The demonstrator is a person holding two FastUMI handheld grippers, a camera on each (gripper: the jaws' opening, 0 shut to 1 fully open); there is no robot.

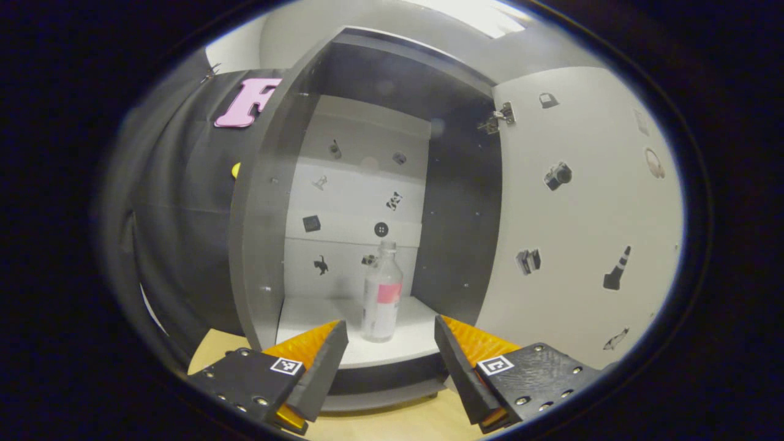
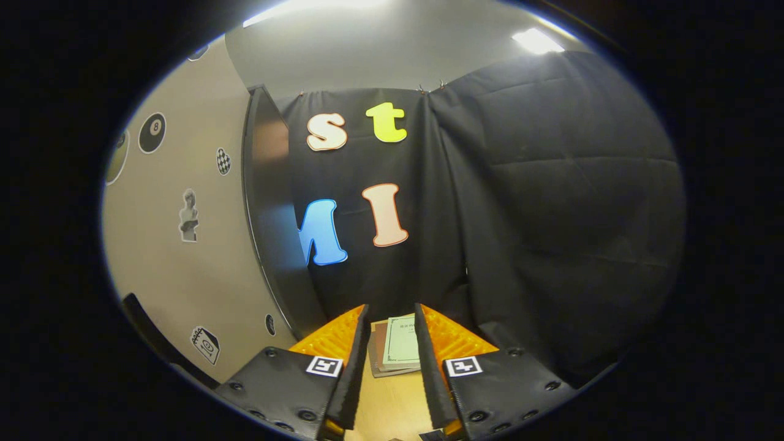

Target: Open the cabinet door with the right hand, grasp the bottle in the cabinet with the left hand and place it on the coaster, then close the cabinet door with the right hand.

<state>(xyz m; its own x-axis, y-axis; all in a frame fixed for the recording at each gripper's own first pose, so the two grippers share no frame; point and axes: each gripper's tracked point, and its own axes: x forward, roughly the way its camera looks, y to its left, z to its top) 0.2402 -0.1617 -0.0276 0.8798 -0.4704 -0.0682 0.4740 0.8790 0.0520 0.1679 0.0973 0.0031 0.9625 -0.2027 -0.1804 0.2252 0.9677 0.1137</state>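
In the left gripper view the dark cabinet point(image 1: 257, 245) stands open, its door point(image 1: 576, 214) swung out to the right with its white, sticker-covered inner face showing. A clear plastic bottle point(image 1: 382, 294) with a white and pink label stands upright on the cabinet's white floor point(image 1: 306, 318). My left gripper point(image 1: 389, 323) is open just outside the cabinet mouth, its jaws either side of the bottle's base but short of it. In the right gripper view the door point(image 2: 177, 275) stands to the left of my right gripper point(image 2: 392, 307), whose fingers are narrowly apart with nothing between them.
The cabinet sits on a wooden tabletop point(image 1: 398, 422). Beyond my right gripper, a small stack of books point(image 2: 401, 349) lies on the tabletop point(image 2: 386, 404) against the black cloth wall. The door's dark edge point(image 2: 269, 214) rises beside the cloth.
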